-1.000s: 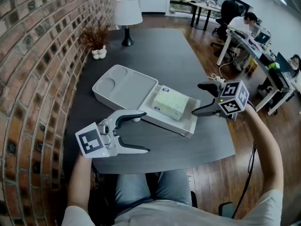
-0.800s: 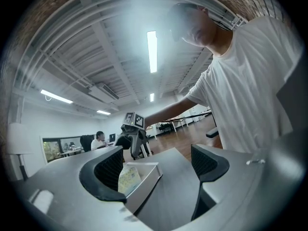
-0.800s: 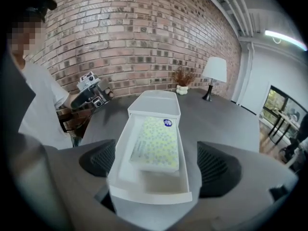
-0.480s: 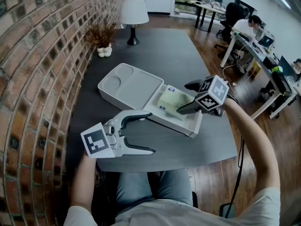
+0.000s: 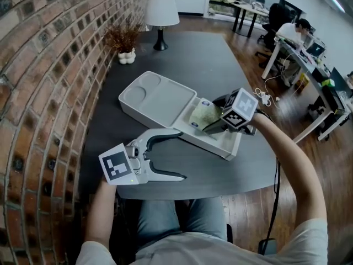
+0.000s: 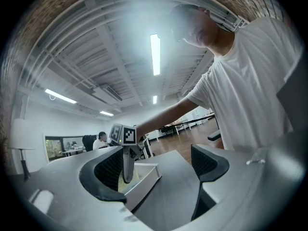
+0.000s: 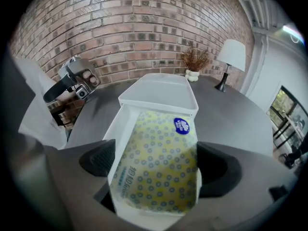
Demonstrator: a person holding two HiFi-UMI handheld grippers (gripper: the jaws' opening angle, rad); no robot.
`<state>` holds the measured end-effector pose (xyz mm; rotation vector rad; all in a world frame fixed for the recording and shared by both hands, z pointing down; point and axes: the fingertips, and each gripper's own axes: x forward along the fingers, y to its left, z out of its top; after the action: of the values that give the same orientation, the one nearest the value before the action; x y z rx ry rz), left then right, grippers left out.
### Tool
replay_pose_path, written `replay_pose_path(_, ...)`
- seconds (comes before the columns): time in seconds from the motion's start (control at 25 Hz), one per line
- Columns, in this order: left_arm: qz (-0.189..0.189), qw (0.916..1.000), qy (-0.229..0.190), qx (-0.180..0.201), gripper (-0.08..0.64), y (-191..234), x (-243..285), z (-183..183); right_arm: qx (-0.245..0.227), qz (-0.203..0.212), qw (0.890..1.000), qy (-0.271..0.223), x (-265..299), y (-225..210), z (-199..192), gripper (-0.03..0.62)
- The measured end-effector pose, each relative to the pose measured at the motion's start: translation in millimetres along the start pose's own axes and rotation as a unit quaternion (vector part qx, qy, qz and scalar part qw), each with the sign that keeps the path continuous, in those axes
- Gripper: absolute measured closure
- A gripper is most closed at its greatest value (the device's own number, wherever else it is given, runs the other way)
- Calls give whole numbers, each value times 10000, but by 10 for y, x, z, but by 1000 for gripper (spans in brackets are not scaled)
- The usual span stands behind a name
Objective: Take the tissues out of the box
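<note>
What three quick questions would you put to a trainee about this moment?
1. True or false: the right gripper is shut on the tissue pack.
2. The lid of the box is: A) shut over the box; B) open, lying flat on the table; C) standing upright.
3. What does the left gripper hold?

Key: 1 false, its jaws stand apart, one on either side of the pack. 2 B. 3 nothing, it is open and empty.
</note>
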<state>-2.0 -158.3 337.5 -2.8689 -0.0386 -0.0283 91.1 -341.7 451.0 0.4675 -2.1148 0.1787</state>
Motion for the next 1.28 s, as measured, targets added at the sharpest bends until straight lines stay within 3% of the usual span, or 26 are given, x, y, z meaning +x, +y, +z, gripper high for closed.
replay_pose_path(0.76,697,9970,63,-320,123,87,-137,-178,-144,-96,9995,260,168,-69,-51,128)
replay_pose_path(1.28,1547,9873,221,-296,123,176,-410,-209,-579,-136,9982,61,23,128,159,166)
